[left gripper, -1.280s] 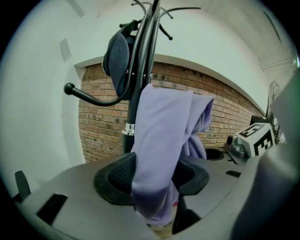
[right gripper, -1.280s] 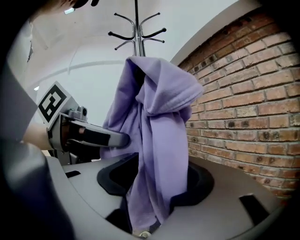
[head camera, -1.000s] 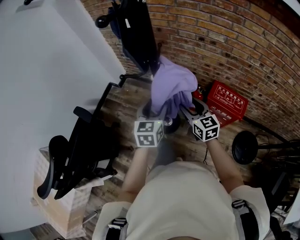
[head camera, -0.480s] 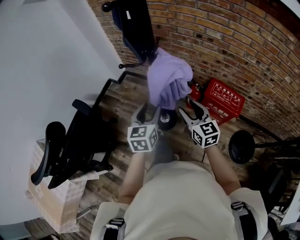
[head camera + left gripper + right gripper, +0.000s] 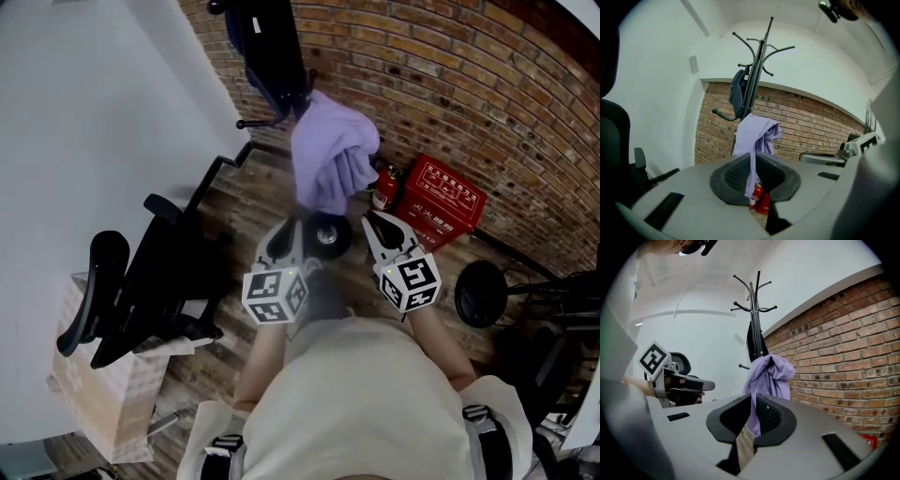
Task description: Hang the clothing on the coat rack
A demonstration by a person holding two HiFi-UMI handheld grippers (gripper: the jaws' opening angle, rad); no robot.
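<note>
You are standing on plank floor (image 5: pixel 246 195). Coat rack base (image 5: pixel 328 234) sitting ahead of you. Red box (image 5: pixel 441 202) lying by brick wall (image 5: pixel 450 84), fire extinguisher (image 5: pixel 384 187) standing just beside it. Office chair (image 5: pixel 159 281) resting at your left, cardboard box (image 5: pixel 94 403) sitting beside it. Round black disc (image 5: pixel 480 293) lying at your right.

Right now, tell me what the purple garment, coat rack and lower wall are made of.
Purple garment: soft matte fabric, perhaps fleece or knit; it drapes in folds. Coat rack: probably dark painted metal; slim pole, thin curved hooks. Lower wall: rough matte red brick with mortar joints.
</note>
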